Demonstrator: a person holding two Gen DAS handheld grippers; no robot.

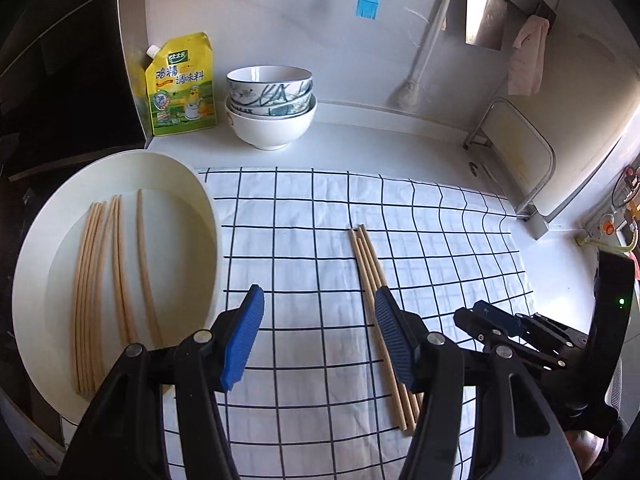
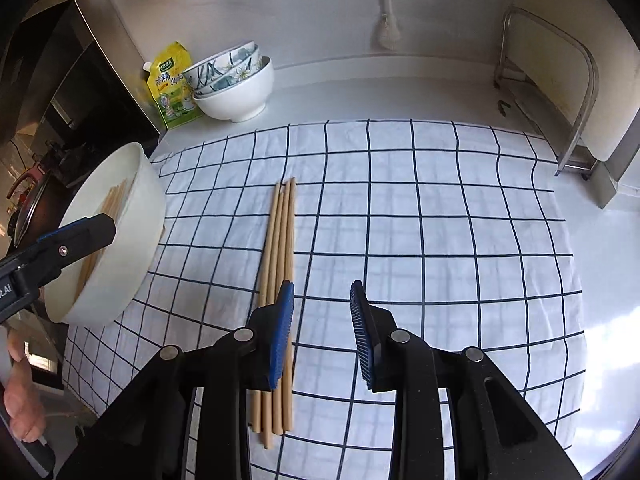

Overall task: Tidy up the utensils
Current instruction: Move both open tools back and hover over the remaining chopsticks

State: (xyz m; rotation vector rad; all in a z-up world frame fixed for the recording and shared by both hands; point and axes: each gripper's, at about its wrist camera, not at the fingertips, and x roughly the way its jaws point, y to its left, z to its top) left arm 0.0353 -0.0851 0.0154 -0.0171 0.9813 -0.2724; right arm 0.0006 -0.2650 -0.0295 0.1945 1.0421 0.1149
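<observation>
Several wooden chopsticks [image 2: 280, 264] lie side by side on a white cloth with a dark grid [image 2: 440, 220]; they also show in the left wrist view [image 1: 370, 268]. More chopsticks [image 1: 104, 276] lie in a white oval basin [image 1: 36, 248] at the cloth's left edge, seen also in the right wrist view [image 2: 120, 264]. My left gripper [image 1: 318, 328] is open and empty above the cloth, between basin and loose chopsticks. My right gripper [image 2: 322, 320] is open and empty, its left finger over the chopsticks' near ends. It shows in the left view [image 1: 516, 328].
Stacked bowls [image 1: 272, 104] and a yellow seasoning pouch [image 1: 182, 84] stand at the back by the wall. A metal rack [image 2: 560, 92] stands at the right. A blue silicone brush [image 1: 368, 0] hangs on the wall. A dark stove area lies left of the basin.
</observation>
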